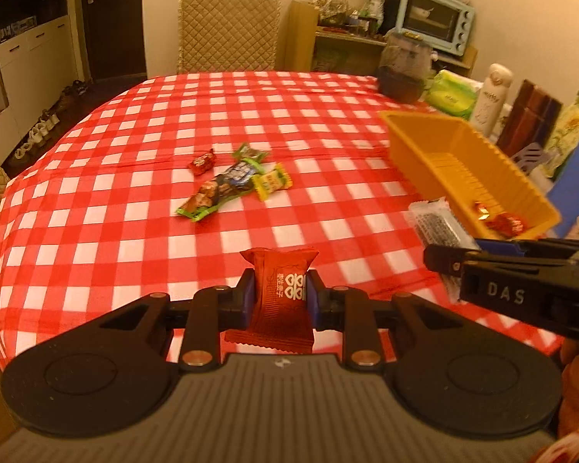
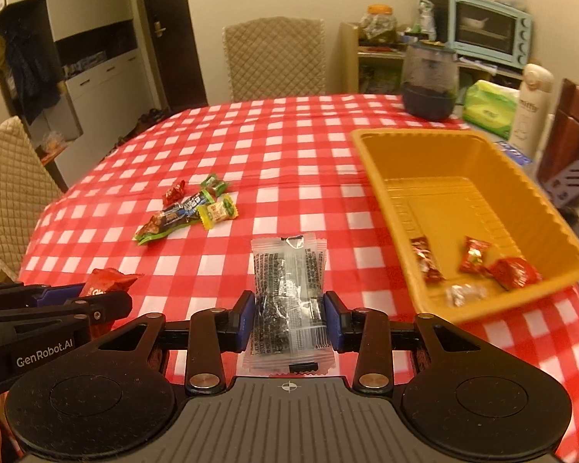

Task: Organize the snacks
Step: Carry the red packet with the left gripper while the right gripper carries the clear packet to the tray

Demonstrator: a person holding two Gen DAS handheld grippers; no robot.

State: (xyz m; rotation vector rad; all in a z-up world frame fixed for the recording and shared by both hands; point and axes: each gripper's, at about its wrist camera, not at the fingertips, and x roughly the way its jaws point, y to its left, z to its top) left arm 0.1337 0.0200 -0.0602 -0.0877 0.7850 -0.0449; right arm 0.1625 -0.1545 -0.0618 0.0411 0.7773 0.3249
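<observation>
Gripping a red foil snack packet with white characters, my left gripper has its blue pads pressed on the packet's two sides, the jaws nearly closed around it. The packet stands upright between them, lifted clear of the red-and-white checked tablecloth. From this left wrist view, a small heap of loose snacks lies near the middle of the table: a long green-edged bar wrapper, a yellow-green candy and a small red twisted candy. To the right sits the orange ribbed plastic tray, with red wrapped sweets at its near end. My right gripper reaches in from the right edge, just beside the tray's near corner, carrying a clear packet of dark bits.

From the right wrist view, my right gripper has its blue pads against both sides of that clear plastic packet of dark bits, the jaws narrow and holding it upright above the cloth. The orange tray lies just to the right, holding three red foil sweets and one small silvery wrapper at its near end. The heap of snacks lies further off to the left on the cloth. My left gripper shows at the left edge, the red packet poking out beyond its tips.
</observation>
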